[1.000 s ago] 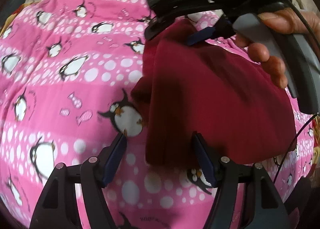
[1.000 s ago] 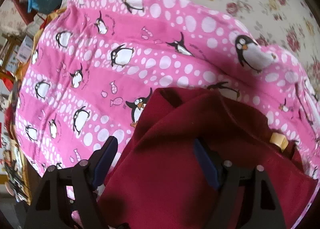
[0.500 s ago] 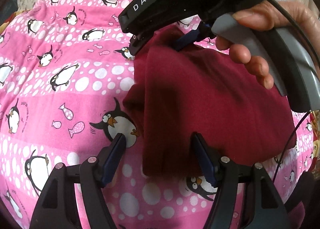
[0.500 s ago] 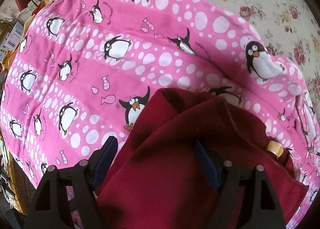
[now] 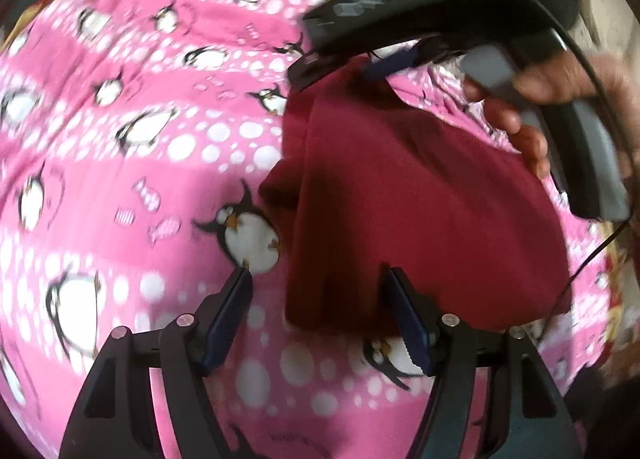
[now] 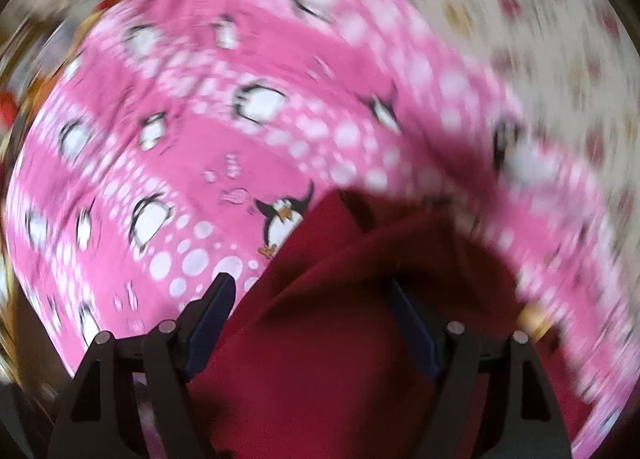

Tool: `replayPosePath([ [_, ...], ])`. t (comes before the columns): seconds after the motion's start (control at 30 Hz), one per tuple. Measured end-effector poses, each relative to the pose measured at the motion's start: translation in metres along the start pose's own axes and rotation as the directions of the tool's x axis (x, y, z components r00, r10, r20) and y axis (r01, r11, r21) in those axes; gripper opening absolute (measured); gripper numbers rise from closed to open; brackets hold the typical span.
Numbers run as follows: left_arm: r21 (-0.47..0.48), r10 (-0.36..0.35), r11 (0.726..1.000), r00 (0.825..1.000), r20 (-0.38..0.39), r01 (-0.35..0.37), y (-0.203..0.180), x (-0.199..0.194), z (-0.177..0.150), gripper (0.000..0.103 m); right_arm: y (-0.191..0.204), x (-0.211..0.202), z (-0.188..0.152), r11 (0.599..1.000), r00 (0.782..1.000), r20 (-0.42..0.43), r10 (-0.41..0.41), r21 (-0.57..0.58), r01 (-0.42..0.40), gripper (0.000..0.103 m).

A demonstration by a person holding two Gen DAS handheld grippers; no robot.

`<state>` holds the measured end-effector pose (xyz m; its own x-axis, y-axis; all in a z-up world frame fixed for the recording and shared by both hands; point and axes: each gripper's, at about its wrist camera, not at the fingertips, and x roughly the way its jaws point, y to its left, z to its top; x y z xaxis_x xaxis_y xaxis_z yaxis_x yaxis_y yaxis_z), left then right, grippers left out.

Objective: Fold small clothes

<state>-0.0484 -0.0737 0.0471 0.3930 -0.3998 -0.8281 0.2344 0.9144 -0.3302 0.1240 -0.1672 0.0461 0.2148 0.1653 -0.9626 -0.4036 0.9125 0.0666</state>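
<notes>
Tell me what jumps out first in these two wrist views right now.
The dark red garment stands out, lying in a folded heap on the pink penguin blanket, right of centre in the left wrist view. The right gripper comes down at its far edge, held by a hand at upper right. The left gripper hangs over the near edge, jaws apart.

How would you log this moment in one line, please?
maroon garment: on penguin blanket | left gripper: jaws open | right gripper: jaws open, over garment

garment | dark red, small | folded over, rumpled | lying on pink penguin-print blanket
</notes>
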Motion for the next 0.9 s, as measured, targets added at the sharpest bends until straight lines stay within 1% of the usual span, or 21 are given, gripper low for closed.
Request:
replayPosePath([
  [0.03, -0.042, -0.009, 0.999, 1.000, 0.004, 0.009, 0.003, -0.003, -0.003, 0.048, 0.008, -0.010, 0.001, 0.995, 0.999, 0.034, -0.018, -0.100, 0.021, 0.081],
  [0.07, -0.101, -0.004, 0.995, 1.000, 0.009, 0.005, 0.006, -0.005, -0.006, 0.048, 0.011, -0.016, 0.001, 0.987, 0.998, 0.052, -0.031, -0.154, 0.039, 0.081],
  [0.1, -0.126, 0.006, 0.992, 1.000, 0.010, -0.005, 0.006, -0.006, -0.008, 0.048, 0.016, -0.023, 0.003, 0.973, 0.996, 0.064, -0.053, -0.223, 0.067, 0.082],
  [0.17, -0.189, 0.056, 0.980, 0.998, 0.006, -0.054, 0.004, -0.009, -0.013, 0.048, 0.016, -0.027, 0.012, 0.951, 0.993, 0.039, -0.109, -0.285, 0.116, 0.081],
  [0.2, -0.214, 0.069, 0.975, 0.998, 0.009, -0.065, 0.003, -0.010, -0.014, 0.048, 0.018, -0.027, 0.018, 0.938, 0.988, 0.029, -0.153, -0.311, 0.155, 0.081],
  [0.23, -0.245, 0.080, 0.967, 0.997, 0.010, -0.075, 0.003, -0.011, -0.016, 0.048, 0.022, -0.027, 0.020, 0.916, 0.981, 0.027, -0.192, -0.355, 0.189, 0.081],
  [0.27, -0.285, 0.093, 0.955, 0.996, 0.006, -0.087, 0.002, -0.011, -0.019, 0.048, 0.034, -0.026, 0.020, 0.868, 0.976, 0.031, -0.217, -0.452, 0.207, 0.081],
  [0.3, -0.301, 0.097, 0.949, 0.995, 0.006, -0.090, 0.002, -0.011, -0.020, 0.048, 0.034, -0.027, 0.019, 0.828, 0.977, 0.032, -0.210, -0.526, 0.196, 0.081],
  [0.37, -0.340, 0.111, 0.935, 0.994, 0.014, -0.100, 0.000, -0.012, -0.026, 0.048, 0.049, -0.029, 0.015, 0.724, 0.980, 0.024, -0.199, -0.670, 0.163, 0.081],
  [0.4, -0.360, 0.121, 0.927, 0.993, 0.018, -0.107, -0.001, -0.013, -0.028, 0.048, 0.055, -0.028, 0.012, 0.667, 0.981, -0.004, -0.194, -0.733, 0.129, 0.081],
  [0.47, -0.410, 0.133, 0.906, 0.990, 0.035, -0.107, -0.001, -0.014, -0.030, 0.048, 0.064, -0.023, 0.007, 0.608, 0.976, -0.047, -0.211, -0.788, 0.094, 0.081],
  [0.53, -0.444, 0.140, 0.889, 0.989, 0.037, -0.109, -0.001, -0.012, -0.026, 0.048, 0.074, -0.016, -0.001, 0.545, 0.965, -0.087, -0.246, -0.836, 0.063, 0.081],
  [0.57, -0.451, 0.140, 0.886, 0.990, 0.033, -0.110, -0.001, -0.010, -0.024, 0.048, 0.079, -0.011, -0.007, 0.502, 0.957, -0.109, -0.270, -0.864, 0.043, 0.081],
  [0.63, -0.451, 0.144, 0.885, 0.989, 0.038, -0.112, 0.001, -0.007, -0.023, 0.048, 0.087, -0.004, -0.018, 0.451, 0.945, -0.123, -0.302, -0.892, 0.028, 0.081],
  [0.67, -0.455, 0.148, 0.883, 0.988, 0.041, -0.113, 0.002, -0.006, -0.022, 0.048, 0.089, 0.000, -0.020, 0.434, 0.942, -0.130, -0.310, -0.901, 0.019, 0.081],
  [0.7, -0.455, 0.149, 0.883, 0.988, 0.042, -0.114, 0.002, -0.004, -0.023, 0.048, 0.091, 0.003, -0.021, 0.428, 0.940, -0.134, -0.314, -0.903, 0.014, 0.081],
  [0.83, -0.438, 0.163, 0.890, 0.986, 0.046, -0.127, 0.000, -0.001, -0.021, 0.049, 0.090, 0.009, -0.022, 0.421, 0.939, -0.134, -0.317, -0.907, 0.013, 0.084],
  [0.9, -0.437, 0.162, 0.891, 0.985, 0.050, -0.125, 0.000, 0.000, -0.021, 0.051, 0.092, 0.010, -0.025, 0.396, 0.937, -0.128, -0.324, -0.918, 0.011, 0.084],
])
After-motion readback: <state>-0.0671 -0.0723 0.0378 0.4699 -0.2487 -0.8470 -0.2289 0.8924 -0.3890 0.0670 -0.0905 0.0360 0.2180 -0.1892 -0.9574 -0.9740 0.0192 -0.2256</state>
